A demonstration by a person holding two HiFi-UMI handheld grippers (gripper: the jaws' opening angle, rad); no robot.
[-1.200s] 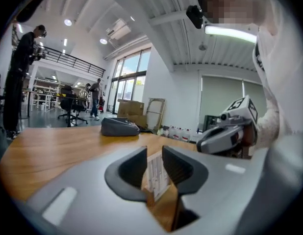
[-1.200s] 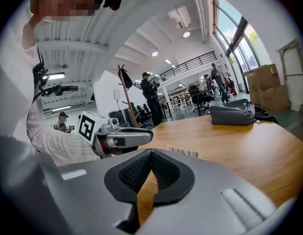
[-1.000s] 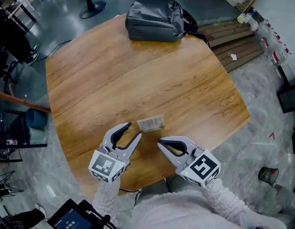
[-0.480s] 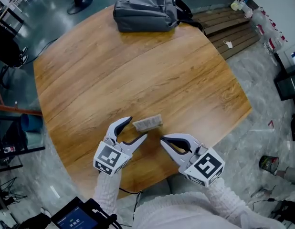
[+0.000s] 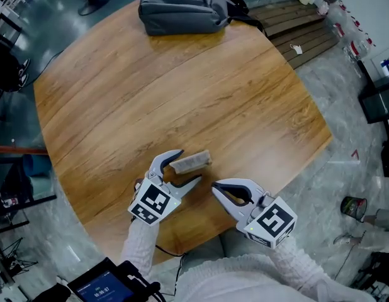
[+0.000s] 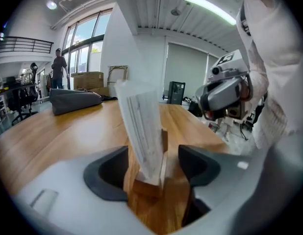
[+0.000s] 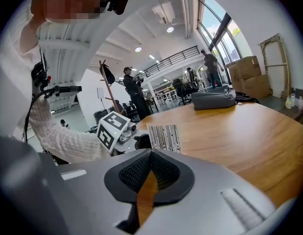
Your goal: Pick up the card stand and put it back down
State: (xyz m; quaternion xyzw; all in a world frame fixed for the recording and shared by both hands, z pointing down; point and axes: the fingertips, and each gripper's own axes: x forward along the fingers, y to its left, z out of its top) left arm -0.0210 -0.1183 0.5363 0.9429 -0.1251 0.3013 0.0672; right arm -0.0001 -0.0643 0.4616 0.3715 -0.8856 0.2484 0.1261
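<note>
The card stand (image 5: 191, 162) is a small wooden block holding a printed white card, standing on the round wooden table (image 5: 182, 87) near its front edge. My left gripper (image 5: 189, 165) reaches around it, one jaw on each side. In the left gripper view the card stand (image 6: 141, 136) stands upright between the jaws with a gap on both sides; the jaws are opening and the pads do not press on it. My right gripper (image 5: 214, 187) rests just to the right, shut and empty. From the right gripper view the card stand (image 7: 164, 137) shows beside the left gripper (image 7: 114, 131).
A grey backpack (image 5: 182, 8) lies at the table's far edge. Wooden pallets (image 5: 295, 24) sit on the floor beyond the table at the right. A dark can (image 5: 353, 207) stands on the floor at the right. People stand far off in the hall.
My left gripper has moved forward so its jaws straddle the card stand, and they have spread wider. The right gripper has stayed where it was.
</note>
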